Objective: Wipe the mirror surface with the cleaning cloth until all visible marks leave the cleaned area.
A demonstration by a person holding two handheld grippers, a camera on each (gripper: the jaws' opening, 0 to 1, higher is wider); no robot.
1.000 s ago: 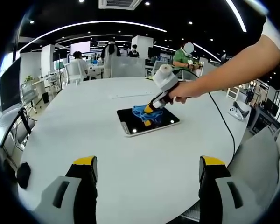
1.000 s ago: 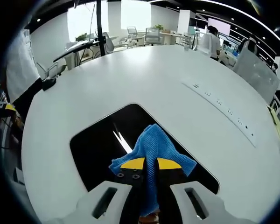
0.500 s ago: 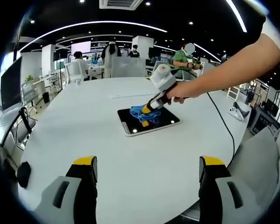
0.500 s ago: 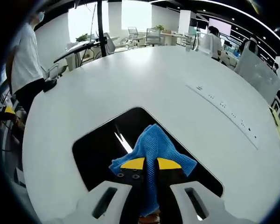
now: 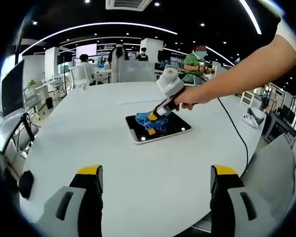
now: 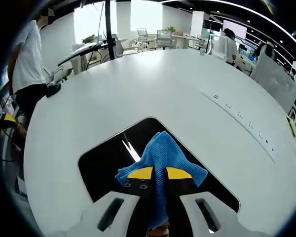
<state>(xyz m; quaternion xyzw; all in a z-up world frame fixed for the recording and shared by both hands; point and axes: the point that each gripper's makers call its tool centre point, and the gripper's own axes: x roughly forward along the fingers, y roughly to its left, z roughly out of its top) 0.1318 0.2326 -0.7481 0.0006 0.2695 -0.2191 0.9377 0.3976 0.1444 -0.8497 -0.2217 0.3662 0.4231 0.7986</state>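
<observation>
Left gripper view first: we see our left gripper (image 5: 155, 190) held low over the big round white tabletop (image 5: 89, 143), its two yellow-tipped jaws spread wide apart with nothing between them. Beyond them, toward 12 o'clock, the flat dark rectangular mirror (image 5: 175, 129) with a pale frame lies on the tabletop, well apart from these jaws. Our right gripper (image 5: 153, 116) comes in from 2 o'clock, held in a bare hand (image 5: 187, 98), and it presses the crumpled blue microfibre cleaning cloth (image 5: 147, 120) down on the mirror's far-left part. A black cable (image 5: 235, 129) trails from that gripper across the tabletop toward 4 o'clock. Past the tabletop at 12 o'clock, people sit and stand among office desks under ceiling lights.

In the right gripper view, we look along the right gripper (image 6: 159, 172), whose yellow-tipped jaws are clenched on the blue cleaning cloth (image 6: 163, 152); a strip of cloth runs down between them toward 6 o'clock, and the rest fans out ahead of the tips. The cloth rests on the dark mirror (image 6: 108, 159), which reflects a thin bright streak just at 10 o'clock of the cloth. The white tabletop (image 6: 153, 84) surrounds the mirror. At 9 o'clock, a person in a white shirt (image 6: 27, 59) stands by the tabletop's edge.
</observation>
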